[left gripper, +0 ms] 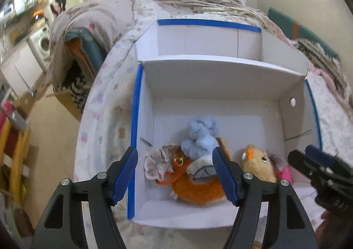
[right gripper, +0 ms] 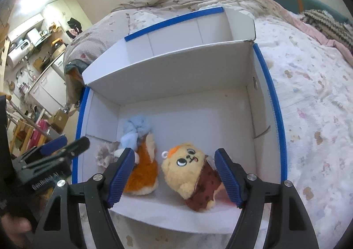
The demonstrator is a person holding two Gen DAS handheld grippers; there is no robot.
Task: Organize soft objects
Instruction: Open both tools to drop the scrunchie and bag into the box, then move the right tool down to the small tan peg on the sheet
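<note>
Both grippers, left (left gripper: pixel 175 175) and right (right gripper: pixel 174 177), hovered with jaws apart, holding nothing. Below, gathered for tidiness along the white box's (right gripper: pixel 251 116) near wall, lay the orange plush (left gripper: pixel 194 189), yellow bear (right gripper: pixel 187 169) and blue pom-pom (left gripper: pixel 201 136); the box sat on the bed (right gripper: pixel 308 94).

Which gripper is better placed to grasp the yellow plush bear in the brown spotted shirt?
The right gripper: its open jaws already frame the yellow plush bear inside the white cardboard box. The left gripper is open over the orange plush fox instead.
</note>
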